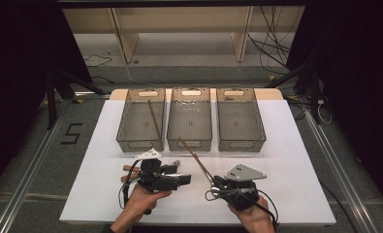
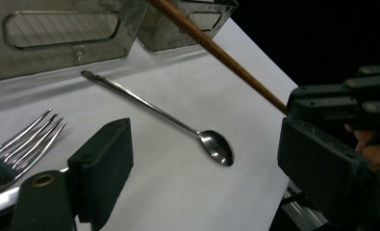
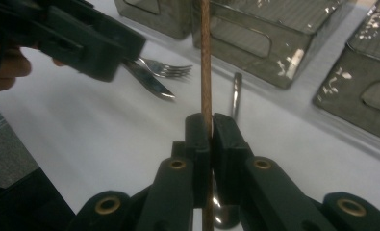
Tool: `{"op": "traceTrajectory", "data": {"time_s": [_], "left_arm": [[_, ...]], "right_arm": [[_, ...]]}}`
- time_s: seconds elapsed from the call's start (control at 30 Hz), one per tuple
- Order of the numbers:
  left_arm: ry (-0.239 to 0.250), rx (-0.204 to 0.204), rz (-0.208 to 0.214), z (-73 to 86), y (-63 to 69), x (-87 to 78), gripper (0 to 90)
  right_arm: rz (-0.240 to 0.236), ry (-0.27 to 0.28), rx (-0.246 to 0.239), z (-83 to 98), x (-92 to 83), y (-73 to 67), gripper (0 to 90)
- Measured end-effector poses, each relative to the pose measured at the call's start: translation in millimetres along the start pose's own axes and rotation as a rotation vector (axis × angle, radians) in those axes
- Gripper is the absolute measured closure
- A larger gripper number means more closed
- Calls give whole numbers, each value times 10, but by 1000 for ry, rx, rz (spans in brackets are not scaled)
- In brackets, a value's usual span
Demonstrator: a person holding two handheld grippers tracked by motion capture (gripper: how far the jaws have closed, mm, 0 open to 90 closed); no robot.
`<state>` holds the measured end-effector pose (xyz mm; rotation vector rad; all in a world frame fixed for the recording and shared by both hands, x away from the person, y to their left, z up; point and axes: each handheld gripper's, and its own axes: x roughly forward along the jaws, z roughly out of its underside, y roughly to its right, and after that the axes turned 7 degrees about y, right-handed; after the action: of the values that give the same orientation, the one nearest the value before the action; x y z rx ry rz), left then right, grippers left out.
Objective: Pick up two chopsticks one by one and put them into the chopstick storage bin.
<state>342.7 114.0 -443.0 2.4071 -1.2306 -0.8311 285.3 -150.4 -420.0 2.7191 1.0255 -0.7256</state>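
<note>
My right gripper [image 1: 214, 180] [image 3: 210, 125] is shut on a brown wooden chopstick [image 1: 195, 158] [image 3: 206, 57]. The chopstick is lifted off the white table and slants up toward the middle bin [image 1: 189, 143]. My left gripper [image 1: 182, 179] [image 2: 204, 139] is open, with its jaws wide apart above a long-handled metal spoon [image 2: 154, 108] lying on the table. The pads do not touch the spoon. A fork [image 2: 29, 139] [image 3: 168, 70] lies by the left jaw, and a knife [image 3: 149, 84] lies next to it. The held chopstick [image 2: 216, 48] crosses the top of the left gripper view.
Three grey see-through bins stand in a row at the back of the table: left [image 1: 126, 124], middle and right [image 1: 241, 144]. Another chopstick [image 1: 154, 119] lies in the left bin. Some brown pieces [image 1: 129, 171] lie left of my left gripper.
</note>
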Motion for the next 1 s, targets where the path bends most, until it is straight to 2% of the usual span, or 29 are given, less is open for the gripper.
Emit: {"op": "traceTrajectory", "data": {"time_s": [0.17, 0.37, 0.53, 0.77, 0.9, 1.0], "left_arm": [[21, -60, 33, -66, 3, 41, 226], [36, -86, 69, -120, 38, 80, 294], [59, -99, 91, -160, 73, 85, 400], [68, -128, 130, -163, 69, 106, 556], [78, -167, 164, -159, 31, 108, 639], [84, -178, 181, -166, 10, 92, 705]], "right_arm": [[-20, 46, -12, -29, 16, -72, 863], [-41, 69, -29, -44, 65, -159, 863], [-47, 91, -46, -57, 78, -219, 862], [-50, 120, -53, -52, 68, -259, 862], [-53, 129, -53, -51, 59, -261, 862], [-55, 142, -52, -49, 42, -264, 862]]}}
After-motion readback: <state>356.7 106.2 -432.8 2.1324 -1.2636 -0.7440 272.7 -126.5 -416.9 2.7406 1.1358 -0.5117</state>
